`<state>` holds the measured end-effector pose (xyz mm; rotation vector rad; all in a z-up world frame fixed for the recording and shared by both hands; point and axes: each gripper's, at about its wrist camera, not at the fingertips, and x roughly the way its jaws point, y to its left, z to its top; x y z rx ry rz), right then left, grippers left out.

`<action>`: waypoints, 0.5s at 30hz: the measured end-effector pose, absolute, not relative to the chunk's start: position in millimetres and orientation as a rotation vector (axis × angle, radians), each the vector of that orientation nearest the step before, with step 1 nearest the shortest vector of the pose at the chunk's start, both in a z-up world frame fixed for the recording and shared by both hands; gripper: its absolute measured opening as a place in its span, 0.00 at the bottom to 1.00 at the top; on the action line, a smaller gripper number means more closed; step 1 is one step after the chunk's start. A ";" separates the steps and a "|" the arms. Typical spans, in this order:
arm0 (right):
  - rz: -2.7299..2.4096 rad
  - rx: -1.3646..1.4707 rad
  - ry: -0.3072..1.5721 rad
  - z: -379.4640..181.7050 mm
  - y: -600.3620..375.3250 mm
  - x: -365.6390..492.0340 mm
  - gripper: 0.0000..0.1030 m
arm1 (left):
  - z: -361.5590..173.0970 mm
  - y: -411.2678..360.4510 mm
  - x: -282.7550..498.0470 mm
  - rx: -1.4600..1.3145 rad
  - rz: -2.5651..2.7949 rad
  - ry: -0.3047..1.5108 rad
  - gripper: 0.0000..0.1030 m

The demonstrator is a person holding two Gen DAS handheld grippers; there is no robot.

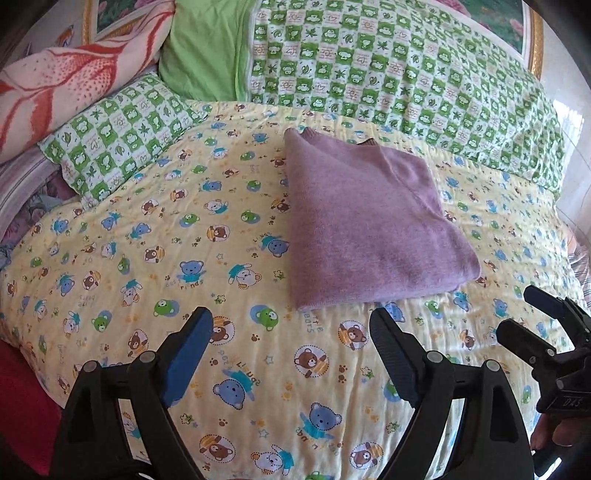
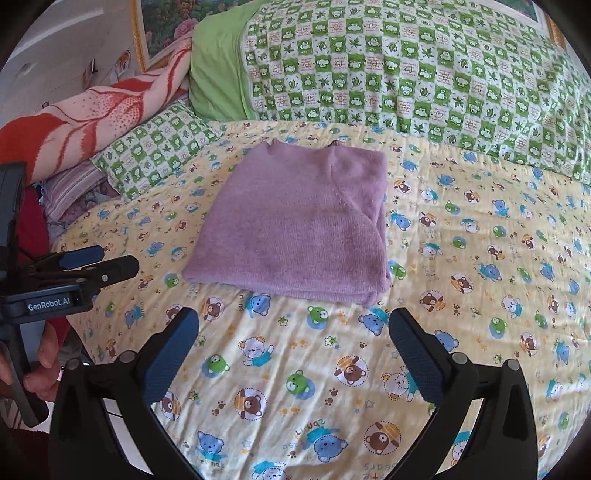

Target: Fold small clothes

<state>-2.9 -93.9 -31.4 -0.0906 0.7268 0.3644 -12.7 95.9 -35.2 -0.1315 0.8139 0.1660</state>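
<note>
A small purple knit garment (image 1: 365, 229) lies folded into a flat rectangle on the yellow bear-print bedspread (image 1: 184, 258); it also shows in the right wrist view (image 2: 299, 225). My left gripper (image 1: 291, 328) is open and empty, held just short of the garment's near edge. My right gripper (image 2: 295, 328) is open and empty, also just short of the near edge. Each gripper shows at the edge of the other's view: the right gripper (image 1: 532, 314) and the left gripper (image 2: 107, 260).
A green checked quilt (image 1: 406, 66) lies along the far side of the bed. A green checked pillow (image 1: 122, 133) and a red-and-cream blanket (image 1: 74, 85) sit at the far left. A framed picture (image 2: 166, 22) hangs behind.
</note>
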 end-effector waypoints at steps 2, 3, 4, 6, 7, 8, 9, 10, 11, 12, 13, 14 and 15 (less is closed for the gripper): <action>0.359 -0.078 0.733 -34.6 -95.5 1.0 0.99 | -41.6 96.2 -10.5 -0.126 0.178 0.814 0.85; 0.354 -0.072 0.736 -36.9 -96.2 3.4 0.99 | -44.8 96.7 -8.8 -0.120 0.177 0.816 0.85; 0.352 -0.067 0.741 -39.5 -97.1 6.1 0.99 | -47.8 96.5 -6.9 -0.114 0.177 0.822 0.85; 0.344 -0.058 0.751 -45.4 -97.6 11.5 0.99 | -53.2 95.2 -3.6 -0.099 0.178 0.828 0.85; 0.342 -0.054 0.755 -48.4 -97.4 13.5 0.99 | -55.7 94.3 -2.0 -0.091 0.177 0.826 0.85; 0.341 -0.050 0.758 -51.6 -96.9 15.5 0.99 | -57.6 93.2 -1.1 -0.085 0.177 0.825 0.85; 0.335 -0.046 0.757 -54.7 -96.0 16.5 0.99 | -59.4 92.0 -0.1 -0.078 0.178 0.824 0.85; 0.329 -0.045 0.754 -57.6 -95.4 18.2 0.99 | -61.4 90.7 1.1 -0.071 0.180 0.824 0.85; 0.325 -0.044 0.752 -60.0 -94.7 19.5 0.99 | -63.5 89.7 2.5 -0.065 0.180 0.825 0.85; 0.322 -0.041 0.751 -62.5 -93.9 20.9 0.99 | -64.9 89.2 3.6 -0.058 0.181 0.825 0.85; 0.320 -0.039 0.750 -65.0 -92.7 22.3 0.99 | -66.4 88.4 4.5 -0.051 0.185 0.826 0.85; 0.317 -0.042 0.750 -66.7 -91.3 23.4 0.99 | -67.9 87.8 5.8 -0.044 0.186 0.828 0.85; 0.310 -0.052 0.751 -69.0 -89.1 24.4 0.99 | -68.9 87.4 6.6 -0.041 0.187 0.828 0.85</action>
